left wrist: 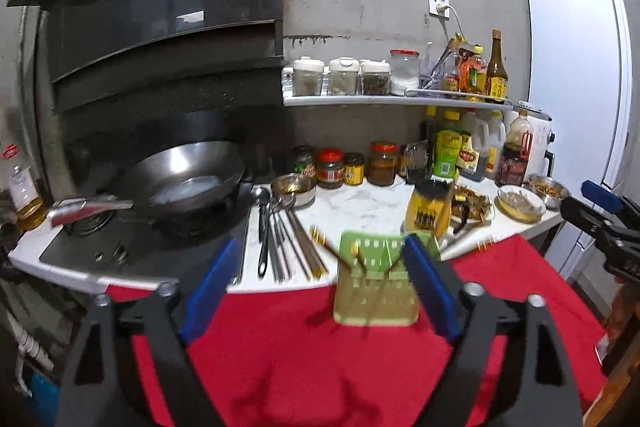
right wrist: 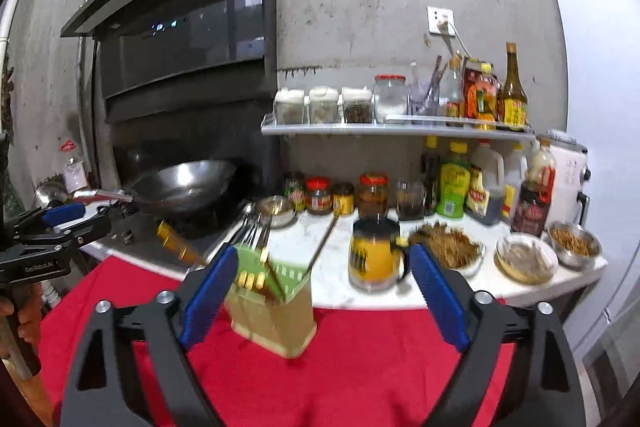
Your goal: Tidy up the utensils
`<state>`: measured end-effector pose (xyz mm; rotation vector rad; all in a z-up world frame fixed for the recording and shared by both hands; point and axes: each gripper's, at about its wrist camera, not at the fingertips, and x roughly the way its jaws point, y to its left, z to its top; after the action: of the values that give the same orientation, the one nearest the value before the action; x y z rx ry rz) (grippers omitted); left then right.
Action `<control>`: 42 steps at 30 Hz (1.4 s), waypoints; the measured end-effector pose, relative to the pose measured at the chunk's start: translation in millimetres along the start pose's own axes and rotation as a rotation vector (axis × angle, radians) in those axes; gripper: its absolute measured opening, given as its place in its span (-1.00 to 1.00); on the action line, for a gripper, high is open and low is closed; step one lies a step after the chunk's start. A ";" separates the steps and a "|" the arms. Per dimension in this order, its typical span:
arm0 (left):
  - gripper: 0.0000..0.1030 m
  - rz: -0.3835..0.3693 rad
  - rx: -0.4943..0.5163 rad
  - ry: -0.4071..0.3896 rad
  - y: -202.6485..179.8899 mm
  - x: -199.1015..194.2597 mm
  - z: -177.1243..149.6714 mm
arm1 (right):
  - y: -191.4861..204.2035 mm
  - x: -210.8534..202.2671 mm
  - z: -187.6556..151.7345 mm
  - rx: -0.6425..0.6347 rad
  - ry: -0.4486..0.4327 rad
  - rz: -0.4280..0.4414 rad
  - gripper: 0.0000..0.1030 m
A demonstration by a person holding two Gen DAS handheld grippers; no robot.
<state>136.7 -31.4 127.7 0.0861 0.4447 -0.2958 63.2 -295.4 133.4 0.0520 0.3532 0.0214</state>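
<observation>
the left gripper (left wrist: 320, 279) is spread wide and holds nothing; the green utensil holder (left wrist: 374, 281) stands between its fingers on the red cloth (left wrist: 300, 367), with chopsticks (left wrist: 362, 259) in it. the right gripper (right wrist: 318, 287) is likewise spread and holds nothing, the holder close by its left finger (right wrist: 208, 295). beyond the left gripper, loose spoons and chopsticks (left wrist: 280, 235) lie on the white counter (left wrist: 360, 207). a yellow mug (right wrist: 374, 255) stands ahead of the right gripper. the wok (left wrist: 180, 175) sits further left, with jars (left wrist: 348, 167) along the wall.
</observation>
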 end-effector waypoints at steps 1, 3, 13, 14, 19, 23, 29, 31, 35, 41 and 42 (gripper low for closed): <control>0.81 0.009 -0.004 0.011 -0.4 -8.0 -10.0 | 0.2 -5.4 -4.9 0.001 0.011 0.001 0.76; 0.87 0.019 -0.006 0.032 -2.5 -18.6 -25.4 | 1.1 -18.2 -20.2 -0.002 0.046 0.010 0.82; 0.88 0.053 -0.004 0.071 -29.7 -76.9 -97.8 | 15.9 -75.1 -76.9 -0.024 0.145 -0.032 0.89; 0.88 0.069 0.000 0.073 -33.7 -83.1 -105.5 | 16.5 -80.7 -80.2 -0.022 0.145 -0.035 0.89; 0.88 0.061 -0.005 0.125 -48.9 -104.9 -138.1 | 20.8 -108.8 -100.0 -0.031 0.162 -0.047 0.89; 0.88 0.082 0.025 0.167 -56.9 -115.0 -153.2 | 23.5 -121.7 -115.4 -0.050 0.182 -0.073 0.89; 0.88 0.101 0.007 0.159 -50.9 -128.3 -153.9 | 24.0 -130.4 -128.7 -0.045 0.203 -0.094 0.89; 0.88 0.108 -0.003 0.151 -49.0 -130.6 -152.8 | 24.6 -130.6 -130.0 -0.047 0.208 -0.098 0.89; 0.88 0.113 -0.011 0.145 -47.6 -130.9 -151.0 | 23.6 -131.2 -128.2 -0.041 0.203 -0.105 0.89; 0.88 0.110 -0.011 0.153 -46.5 -129.0 -150.4 | 21.5 -130.4 -128.7 -0.030 0.198 -0.107 0.89; 0.88 0.110 -0.012 0.153 -46.0 -129.5 -150.7 | 21.4 -129.9 -128.7 -0.030 0.199 -0.106 0.89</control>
<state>-50.5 -19.2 47.7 0.1213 0.5915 -0.1790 -103.5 -271.8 58.8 0.0013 0.5541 -0.0740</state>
